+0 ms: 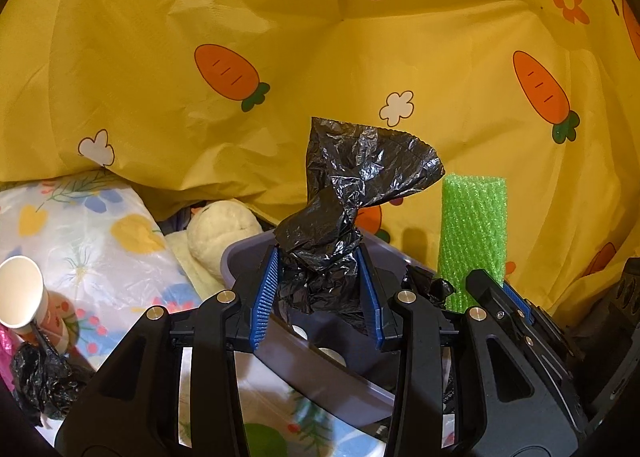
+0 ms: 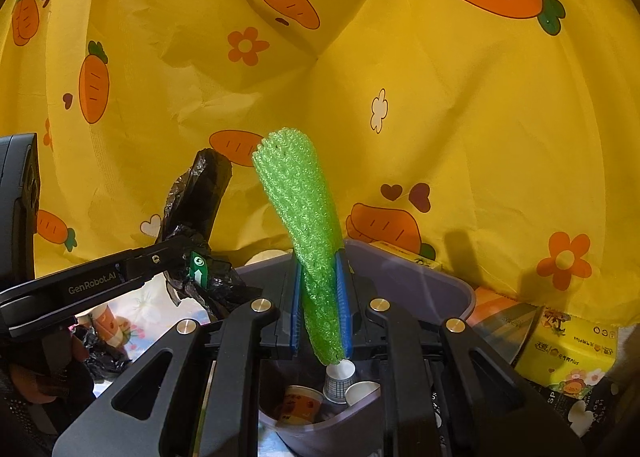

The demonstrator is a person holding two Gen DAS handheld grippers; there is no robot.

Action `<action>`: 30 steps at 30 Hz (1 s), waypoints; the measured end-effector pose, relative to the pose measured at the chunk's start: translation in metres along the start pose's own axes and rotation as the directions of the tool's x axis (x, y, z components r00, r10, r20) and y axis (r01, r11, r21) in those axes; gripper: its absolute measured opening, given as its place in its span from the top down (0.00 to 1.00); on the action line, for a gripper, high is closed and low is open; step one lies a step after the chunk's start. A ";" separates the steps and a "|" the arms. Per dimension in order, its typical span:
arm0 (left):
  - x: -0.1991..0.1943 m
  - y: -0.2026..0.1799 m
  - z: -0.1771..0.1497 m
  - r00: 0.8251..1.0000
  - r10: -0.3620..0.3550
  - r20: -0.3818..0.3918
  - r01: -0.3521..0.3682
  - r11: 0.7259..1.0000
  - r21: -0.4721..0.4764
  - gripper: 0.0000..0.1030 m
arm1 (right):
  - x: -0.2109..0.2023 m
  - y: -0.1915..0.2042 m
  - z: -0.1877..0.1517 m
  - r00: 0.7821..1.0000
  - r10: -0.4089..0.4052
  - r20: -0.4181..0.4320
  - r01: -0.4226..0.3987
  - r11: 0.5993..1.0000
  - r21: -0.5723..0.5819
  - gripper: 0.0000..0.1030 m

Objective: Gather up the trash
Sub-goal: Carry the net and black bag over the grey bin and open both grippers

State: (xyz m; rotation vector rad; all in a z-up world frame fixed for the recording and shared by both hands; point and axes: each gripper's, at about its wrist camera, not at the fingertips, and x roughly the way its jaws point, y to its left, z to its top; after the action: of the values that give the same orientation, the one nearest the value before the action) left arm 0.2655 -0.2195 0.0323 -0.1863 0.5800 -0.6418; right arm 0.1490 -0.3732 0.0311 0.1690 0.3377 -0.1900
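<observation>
Currently both grippers hover over the purple bin point(image 2: 420, 277), each loaded. Left gripper point(image 1: 318, 289) is clenched on a crumpled black plastic bag point(image 1: 352, 193); the blue pads pinch its twisted neck and the loose top flares up above them. Right gripper point(image 2: 320, 297) is clenched on a green foam net sleeve point(image 2: 300, 209), which stands upright between the pads, its lower end hanging just above the bin's contents.

Bin contents seen from the right wrist: several paper cups point(image 2: 340, 377), lying near one another at the bottom. More trash remains outside: one paper cup point(image 1: 24, 293) and a second black bag point(image 1: 40, 377) on the floral sheet point(image 1: 100, 241), left of the bin. A plush toy point(image 1: 220, 229) lies just beyond the bin's far-left rim, probably not trash.

Judgement on the step in hand: drop both items. Both appear already over the opening, so the pads should part fully. The bag is light and clingy and may hang on the ribbed pad; a small shake could help. The sleeve is springy and may bounce off the cups.

Legible writing: "GenRobot.AI" on the left gripper's arm in the right view. The yellow tissue pack point(image 2: 568, 357), right of the bin, shows "Plus"; its other characters are too small to read
</observation>
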 end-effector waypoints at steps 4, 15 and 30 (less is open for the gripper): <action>0.013 0.000 -0.001 1.000 -0.008 -0.023 0.007 1.000 -0.002 0.64 | 0.005 -0.003 -0.003 1.000 -0.008 -0.010 0.008 1.000 0.004 0.84; 0.031 0.001 -0.005 0.998 -0.028 -0.061 0.027 1.000 -0.011 0.63 | 0.012 -0.009 -0.004 1.000 -0.020 -0.016 0.020 1.000 0.016 0.84; 0.043 0.014 -0.008 0.993 -0.076 -0.085 0.070 0.995 -0.074 0.33 | 0.019 -0.012 -0.009 0.999 -0.025 -0.029 0.026 1.000 0.015 0.71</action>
State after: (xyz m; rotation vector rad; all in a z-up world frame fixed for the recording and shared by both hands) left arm 0.2963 -0.2346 0.0010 -0.2482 0.6834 -0.7032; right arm 0.1613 -0.3862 0.0148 0.1828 0.3672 -0.2157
